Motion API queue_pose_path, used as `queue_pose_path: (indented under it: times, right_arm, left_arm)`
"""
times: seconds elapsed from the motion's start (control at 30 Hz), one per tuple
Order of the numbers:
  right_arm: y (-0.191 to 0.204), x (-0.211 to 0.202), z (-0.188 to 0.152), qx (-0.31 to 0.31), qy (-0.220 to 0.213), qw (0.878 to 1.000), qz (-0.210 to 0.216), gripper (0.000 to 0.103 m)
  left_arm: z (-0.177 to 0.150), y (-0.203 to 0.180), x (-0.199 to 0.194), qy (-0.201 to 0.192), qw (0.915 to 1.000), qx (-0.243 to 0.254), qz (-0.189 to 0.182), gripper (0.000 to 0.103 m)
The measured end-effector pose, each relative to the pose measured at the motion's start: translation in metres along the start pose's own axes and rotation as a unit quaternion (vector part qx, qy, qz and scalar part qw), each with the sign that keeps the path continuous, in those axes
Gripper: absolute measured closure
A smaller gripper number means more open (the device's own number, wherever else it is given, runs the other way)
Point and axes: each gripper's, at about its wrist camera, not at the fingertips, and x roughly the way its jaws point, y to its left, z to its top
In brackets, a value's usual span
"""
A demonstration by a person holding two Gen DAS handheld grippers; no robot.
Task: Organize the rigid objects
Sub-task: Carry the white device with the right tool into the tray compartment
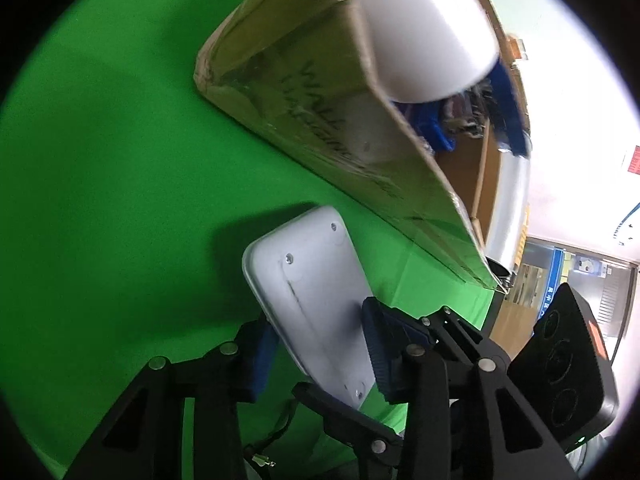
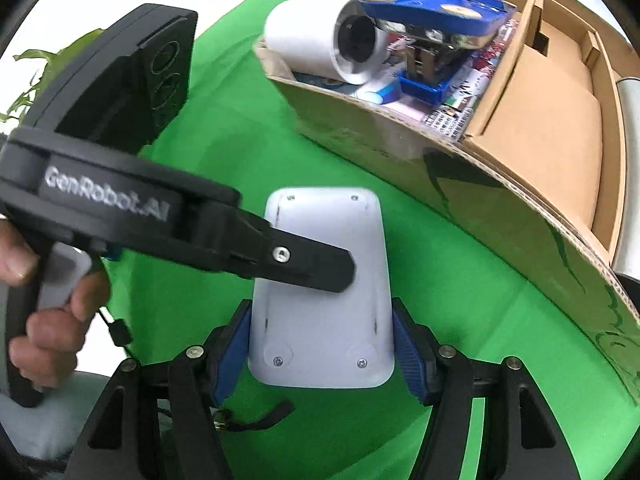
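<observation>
A pale grey rounded-rectangular device (image 2: 322, 292), screwed back upward, hangs above green cloth beside the open cardboard box (image 2: 500, 184).

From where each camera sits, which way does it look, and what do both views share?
Left wrist: sits on the left gripper, looks along its fingers at the white device, the cardboard box beyond; the right gripper's black body shows at the edge.
Right wrist: sits on the right gripper, looks down at the same device; the left gripper and the person's hand show.
Shared: device, box, green cloth.
</observation>
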Motion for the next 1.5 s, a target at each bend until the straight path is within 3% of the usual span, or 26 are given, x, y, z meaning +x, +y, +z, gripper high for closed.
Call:
queue_pose_path:
  times: [0.2,0.33,0.47,0.6,0.83,1.03,1.23,1.5]
  right_arm:
    - [0.007,-0.055,0.014,-0.004,-0.021,1.000,0.001,0.040]
    - [0.014,-0.122,0.028,-0.004,-0.080,0.997,-0.006,0.040]
    - [0.026,-0.175,0.043,0.012,-0.144,0.988,-0.047,0.040]
    - [0.044,-0.198,0.078,0.042,-0.193,0.977,-0.084,0.040]
    - [0.027,-0.248,0.093,0.103,-0.237,0.959,-0.119,0.040]
    - [-0.002,-0.243,0.096,0.165,-0.242,0.948,-0.125,0.040]
    - [-0.045,-0.199,0.093,0.254,-0.217,0.940,-0.076,0.040]
    - [-0.097,-0.131,0.089,0.324,-0.176,0.929,-0.040,0.040]
  left_arm:
    - [-0.021,-0.037,-0.046,-0.047,0.9981,0.036,-0.020,0.068]
    - [-0.026,-0.086,-0.098,-0.086,0.9918,0.092,-0.022,0.070]
    - [-0.015,-0.137,-0.131,-0.108,0.9822,0.151,-0.027,0.073]
    - [0.003,-0.168,-0.148,-0.111,0.9756,0.187,-0.033,0.074]
    - [0.025,-0.222,-0.137,-0.105,0.9617,0.249,-0.048,0.074]
    - [0.042,-0.237,-0.117,-0.070,0.9555,0.285,-0.032,0.074]
    - [0.068,-0.229,-0.081,-0.018,0.9580,0.286,-0.001,0.074]
    - [0.098,-0.207,-0.032,0.036,0.9637,0.264,0.020,0.075]
